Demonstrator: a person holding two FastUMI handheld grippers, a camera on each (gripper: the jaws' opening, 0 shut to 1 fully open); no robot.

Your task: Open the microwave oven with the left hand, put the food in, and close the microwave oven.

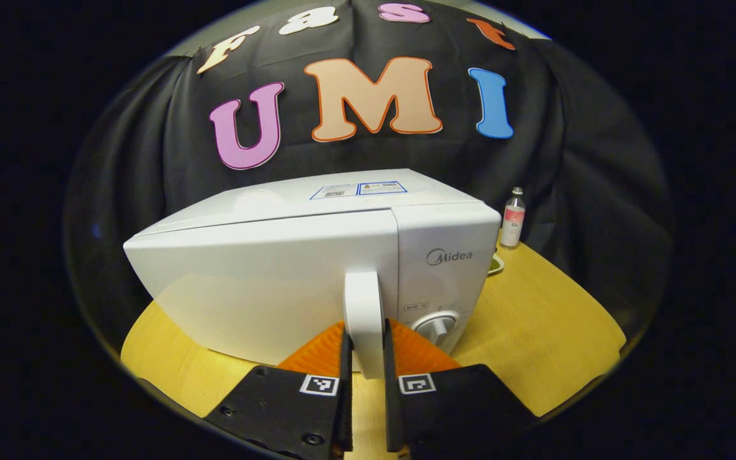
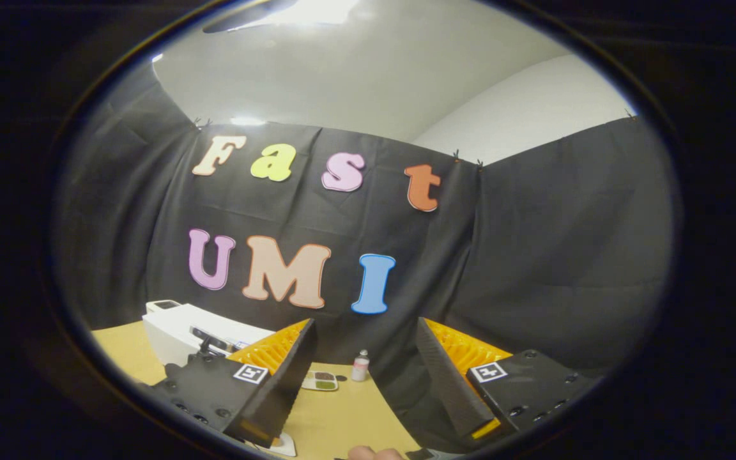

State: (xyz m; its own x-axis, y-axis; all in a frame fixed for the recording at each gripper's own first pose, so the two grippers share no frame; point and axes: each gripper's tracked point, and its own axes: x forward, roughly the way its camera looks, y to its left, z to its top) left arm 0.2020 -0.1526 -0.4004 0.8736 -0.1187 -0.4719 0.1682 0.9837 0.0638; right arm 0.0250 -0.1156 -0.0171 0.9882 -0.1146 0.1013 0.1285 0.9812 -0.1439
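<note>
Left gripper [image 1: 365, 358] pinches the microwave [image 1: 317, 268] door handle [image 1: 363, 319]; door closed.
The microwave sits on the yellow table [image 1: 534, 319], a small bottle [image 1: 513, 218] beside it. Right gripper [image 2: 365, 377] hangs spread and empty, above a food dish [image 2: 320, 381] near the bottle.

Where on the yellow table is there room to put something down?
The widest bare patch of table lies right of the microwave, in front of the small bottle. A narrower strip runs along its left front. It is crowded at the door handle, where the left gripper fingers clamp.
</note>
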